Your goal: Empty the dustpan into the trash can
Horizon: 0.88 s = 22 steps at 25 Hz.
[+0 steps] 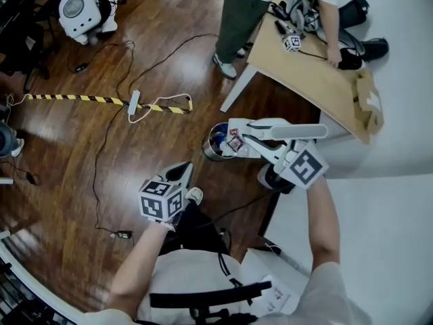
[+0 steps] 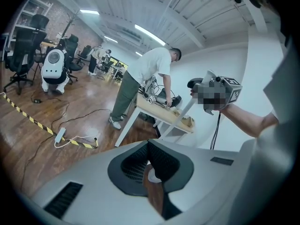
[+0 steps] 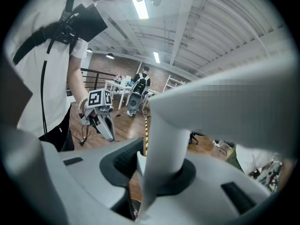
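Observation:
My right gripper [image 1: 259, 143] is shut on the white dustpan's handle [image 1: 298, 132]. The handle is a thick white bar that fills the space between the jaws in the right gripper view [image 3: 164, 144]. The pan end of the dustpan [image 1: 238, 135] hangs at the rim of the round metal trash can [image 1: 214, 147], which stands on the wooden floor; small coloured scraps show at the pan's mouth. My left gripper [image 1: 183, 175] hovers lower left of the can, apart from it. Its pads meet at the tips with nothing between them [image 2: 148, 146].
A wooden table [image 1: 318, 73] stands beyond the can, with a person [image 1: 243, 12] working at it. Yellow-black tape [image 1: 101, 100], a power strip and cables lie on the floor to the left. A white surface [image 1: 379, 235] borders the right side.

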Each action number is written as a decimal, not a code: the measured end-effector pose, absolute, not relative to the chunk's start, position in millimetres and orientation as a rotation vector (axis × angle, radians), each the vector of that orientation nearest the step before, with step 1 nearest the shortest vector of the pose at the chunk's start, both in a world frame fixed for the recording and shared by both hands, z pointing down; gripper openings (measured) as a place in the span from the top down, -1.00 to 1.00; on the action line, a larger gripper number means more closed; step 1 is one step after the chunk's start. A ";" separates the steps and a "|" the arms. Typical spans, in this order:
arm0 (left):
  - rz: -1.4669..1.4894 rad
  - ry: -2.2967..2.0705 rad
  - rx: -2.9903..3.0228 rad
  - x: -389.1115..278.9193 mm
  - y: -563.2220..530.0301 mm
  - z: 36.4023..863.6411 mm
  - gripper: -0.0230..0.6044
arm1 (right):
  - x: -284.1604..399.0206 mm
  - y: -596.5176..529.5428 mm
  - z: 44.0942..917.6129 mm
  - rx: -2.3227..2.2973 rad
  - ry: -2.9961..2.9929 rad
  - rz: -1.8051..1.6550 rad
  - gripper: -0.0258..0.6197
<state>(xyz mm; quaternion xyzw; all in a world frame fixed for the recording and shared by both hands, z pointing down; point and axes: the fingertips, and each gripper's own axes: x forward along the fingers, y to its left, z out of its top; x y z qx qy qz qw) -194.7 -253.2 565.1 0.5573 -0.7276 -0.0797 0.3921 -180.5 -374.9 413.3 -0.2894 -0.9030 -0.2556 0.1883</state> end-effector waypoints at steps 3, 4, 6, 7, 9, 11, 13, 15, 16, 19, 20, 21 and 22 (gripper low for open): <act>-0.209 -1.853 1.411 -194.7 -250.4 562.7 0.94 | -183.4 -368.2 415.6 -0.841 -2.515 -0.732 0.62; -0.209 -1.854 1.410 -194.2 -250.2 561.9 0.94 | -184.4 -366.6 415.6 -0.852 -2.513 -0.737 0.62; -0.212 -1.857 1.407 -193.8 -249.8 560.9 0.94 | -185.3 -364.9 416.2 -0.865 -2.510 -0.743 0.62; -0.213 -1.859 1.405 -193.8 -249.3 560.8 0.94 | -185.2 -364.6 416.9 -0.867 -2.509 -0.741 0.62; -0.214 -1.861 1.401 -194.2 -247.1 561.2 0.94 | -185.0 -364.5 417.4 -0.865 -2.507 -0.737 0.62; -0.212 -1.859 1.398 -195.2 -244.0 562.5 0.94 | -184.6 -365.3 416.6 -0.855 -2.512 -0.736 0.61; -0.211 -1.854 1.399 -195.6 -241.5 565.2 0.94 | -183.0 -369.5 414.9 -0.828 -2.534 -0.726 0.61; -0.204 -1.849 1.405 -195.9 -242.5 567.6 0.94 | -181.3 -382.1 410.7 -0.764 -2.590 -0.674 0.61; -0.197 -1.846 1.410 -196.7 -244.8 568.3 0.94 | -180.8 -392.6 407.5 -0.720 -2.620 -0.639 0.61; -0.166 -1.831 1.432 -201.4 -255.8 569.4 0.94 | -177.4 -433.7 398.9 -0.573 -2.683 -0.546 0.61; -0.151 -1.826 1.440 -203.4 -260.3 569.7 0.94 | -174.2 -447.6 397.0 -0.530 -2.698 -0.523 0.61; -0.136 -1.822 1.448 -205.6 -265.2 569.8 0.94 | -170.1 -460.5 395.2 -0.491 -2.715 -0.502 0.61; -0.122 -1.819 1.457 -208.2 -270.3 569.8 0.94 | -165.5 -472.4 393.2 -0.453 -2.734 -0.479 0.61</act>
